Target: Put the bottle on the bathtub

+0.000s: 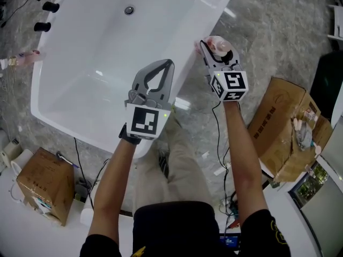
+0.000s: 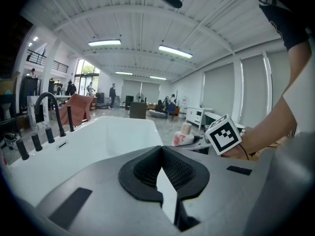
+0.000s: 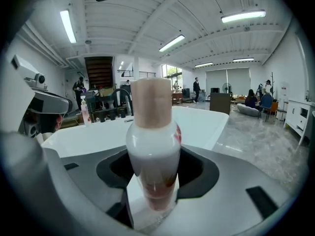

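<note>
A white bottle [image 1: 218,46] with a pinkish cap and a red label stands upright between the jaws of my right gripper [image 1: 217,53], which is shut on its body. It hangs over the near-right rim of the white bathtub [image 1: 210,21]. In the right gripper view the bottle [image 3: 153,136] fills the middle, the right gripper [image 3: 154,157] pressed to both its sides, the tub behind. My left gripper [image 1: 169,64] is shut and empty over the tub's near rim. From the left gripper [image 2: 160,150] view, the bottle [image 2: 186,135] shows to the right.
Black tap fittings [image 1: 47,7] stand on the tub's far-left rim, and a drain [image 1: 129,9] sits in its floor. A small pink bottle [image 1: 28,57] lies beyond the left rim. Cardboard boxes stand at the right [image 1: 284,125] and lower left [image 1: 45,183] on the marble floor.
</note>
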`<state>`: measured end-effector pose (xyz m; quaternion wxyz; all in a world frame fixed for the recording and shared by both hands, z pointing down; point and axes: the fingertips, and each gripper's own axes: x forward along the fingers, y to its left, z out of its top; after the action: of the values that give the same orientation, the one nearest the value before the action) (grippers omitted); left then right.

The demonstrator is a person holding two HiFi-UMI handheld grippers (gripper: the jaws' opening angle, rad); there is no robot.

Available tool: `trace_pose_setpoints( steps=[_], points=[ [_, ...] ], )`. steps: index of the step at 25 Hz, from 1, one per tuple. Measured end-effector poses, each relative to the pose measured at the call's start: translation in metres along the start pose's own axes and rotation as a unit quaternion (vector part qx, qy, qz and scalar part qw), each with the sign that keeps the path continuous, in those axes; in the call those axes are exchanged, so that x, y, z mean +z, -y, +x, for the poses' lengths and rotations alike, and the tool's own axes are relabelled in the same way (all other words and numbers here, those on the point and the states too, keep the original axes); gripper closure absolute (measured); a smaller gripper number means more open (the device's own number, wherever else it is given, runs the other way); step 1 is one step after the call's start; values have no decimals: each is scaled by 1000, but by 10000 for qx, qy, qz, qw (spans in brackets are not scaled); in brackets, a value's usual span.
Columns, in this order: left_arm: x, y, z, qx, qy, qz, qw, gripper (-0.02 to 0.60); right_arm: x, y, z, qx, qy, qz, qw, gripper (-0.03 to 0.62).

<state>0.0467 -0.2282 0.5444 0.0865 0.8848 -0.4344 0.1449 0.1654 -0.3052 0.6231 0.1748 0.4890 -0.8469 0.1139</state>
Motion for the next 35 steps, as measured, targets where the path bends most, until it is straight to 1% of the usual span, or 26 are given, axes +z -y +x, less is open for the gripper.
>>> trace_pose_setpoints(
  steps=[6,12,15,23,27,35],
  points=[
    [0,-2,1,8,14,-47,10000,563,2,-7,3,290,38,-130,9995,372],
    [-1,-3,2,20,33,-78,10000,563,-1,-8,8,349,-8,-53,9994,364],
    [-3,-3,2,7,10,-66,10000,563,-7,-10,12,400,-156,-85,9990,321],
    [-3,-4,-1,14,2,-61,10000,563,-11,-7,14,281,-247,-37,9993,315],
    [-3,-8,-2,25,22,-79,10000,563,-11,-4,15,187,-262,9,9995,299],
    [-4,-2,-4,-13,-4,-86,10000,563,-10,-3,7,163,-221,51,9996,299]
  ],
)
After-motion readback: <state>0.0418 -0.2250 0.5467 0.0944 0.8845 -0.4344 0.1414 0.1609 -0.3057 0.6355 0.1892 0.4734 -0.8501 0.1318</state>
